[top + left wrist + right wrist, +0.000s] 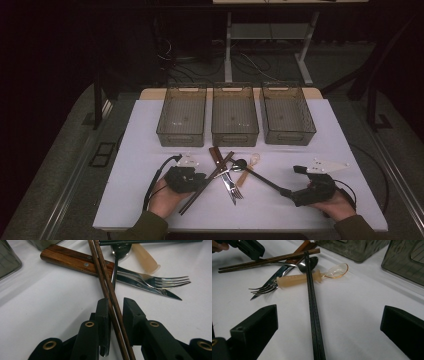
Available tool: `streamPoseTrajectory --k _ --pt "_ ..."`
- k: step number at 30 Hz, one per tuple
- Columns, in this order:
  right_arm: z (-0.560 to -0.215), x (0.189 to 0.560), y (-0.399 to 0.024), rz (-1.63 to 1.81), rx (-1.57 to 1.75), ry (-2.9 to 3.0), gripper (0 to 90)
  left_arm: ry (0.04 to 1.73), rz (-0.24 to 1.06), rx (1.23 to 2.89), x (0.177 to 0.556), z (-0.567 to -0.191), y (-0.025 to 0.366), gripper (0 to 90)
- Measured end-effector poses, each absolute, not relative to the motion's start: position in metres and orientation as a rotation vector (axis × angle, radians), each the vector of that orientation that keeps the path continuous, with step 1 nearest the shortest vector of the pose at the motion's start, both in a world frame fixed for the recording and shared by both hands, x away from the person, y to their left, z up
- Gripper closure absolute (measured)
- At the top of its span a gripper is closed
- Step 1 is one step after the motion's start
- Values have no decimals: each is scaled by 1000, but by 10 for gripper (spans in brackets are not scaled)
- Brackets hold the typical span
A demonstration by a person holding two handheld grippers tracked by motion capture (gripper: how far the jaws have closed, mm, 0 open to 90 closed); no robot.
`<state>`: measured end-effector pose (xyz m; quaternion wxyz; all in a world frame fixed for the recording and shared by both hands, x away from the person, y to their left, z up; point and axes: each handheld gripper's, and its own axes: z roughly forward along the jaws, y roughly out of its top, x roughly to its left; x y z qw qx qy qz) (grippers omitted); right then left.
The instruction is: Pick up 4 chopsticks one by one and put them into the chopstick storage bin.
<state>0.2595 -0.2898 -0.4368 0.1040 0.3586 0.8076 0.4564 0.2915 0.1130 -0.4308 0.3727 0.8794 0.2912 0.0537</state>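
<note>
Centrally, a white tabletop [150, 200] is carrying three empty grey bins [234, 121] in a row along its far side, with a heap of crossed cutlery lying between two hand-held grippers near the person. Nearer the heap, the left hand-held gripper [116, 305] is straddling one pair of brown wooden chopsticks [110, 295], whose long axis is running straight out between its jaws and away over the heap; the jaws are standing slightly apart, one pad lying against the sticks, the other showing a gap. Off to the other side, the right hand-held gripper [329, 322] is gaping wide around one pair of black chopsticks [313, 307], touching neither stick. Lying in the heap are one wooden-handled knife [75, 261], one metal fork [165, 281], one metal spoon [120, 251] and one translucent amber spoon [312, 277].
</note>
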Motion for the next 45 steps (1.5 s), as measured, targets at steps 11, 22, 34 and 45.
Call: streamPoseTrajectory --k 11,22,34,45 --pt "-437 260 -289 1345 1060 2381 11 771 161 2258 296 -435 111 739" --pt "-437 259 -289 1345 1063 2382 11 764 176 2285 298 -437 111 741" --pt "-437 259 -289 1343 1063 2384 11 767 150 2292 300 -439 110 790" --pt "-437 259 -289 1344 1064 2384 11 790 146 2275 300 -438 112 838"
